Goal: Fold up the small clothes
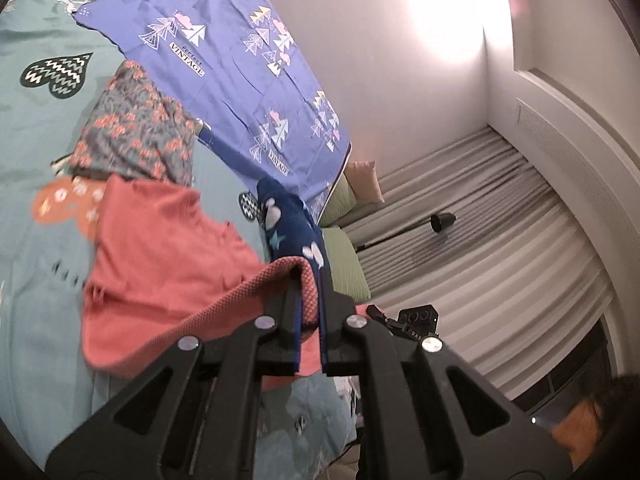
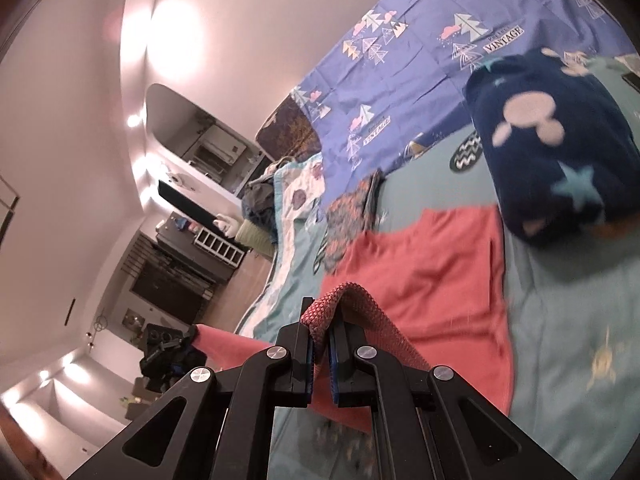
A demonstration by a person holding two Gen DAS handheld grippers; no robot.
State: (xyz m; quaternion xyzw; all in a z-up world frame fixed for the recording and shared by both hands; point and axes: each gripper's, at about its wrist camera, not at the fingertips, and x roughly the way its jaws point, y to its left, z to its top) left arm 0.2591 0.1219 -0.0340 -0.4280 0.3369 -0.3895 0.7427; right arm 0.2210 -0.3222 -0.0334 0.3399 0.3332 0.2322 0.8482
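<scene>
Coral garment (image 2: 424, 280) spread on the teal bed (image 2: 560, 360), ribbed hem lifted at the near edge, long axis apparently running near to far toward the floral garment (image 2: 348, 216) and navy blanket (image 2: 552, 140). Left gripper (image 1: 310, 280) and right gripper (image 2: 320, 316) each pinched closed on the hem, fingers nearly together. Risk: uneven pull, skewing the fold or slipping the thick rib free.

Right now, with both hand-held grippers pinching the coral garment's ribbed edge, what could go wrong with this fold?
1. The left hand-held gripper and right hand-held gripper each hold only a narrow bit of the coral garment, so it could slip out.
2. The navy fleece and floral garment lie close by; the fold might land on or drag them.
</scene>
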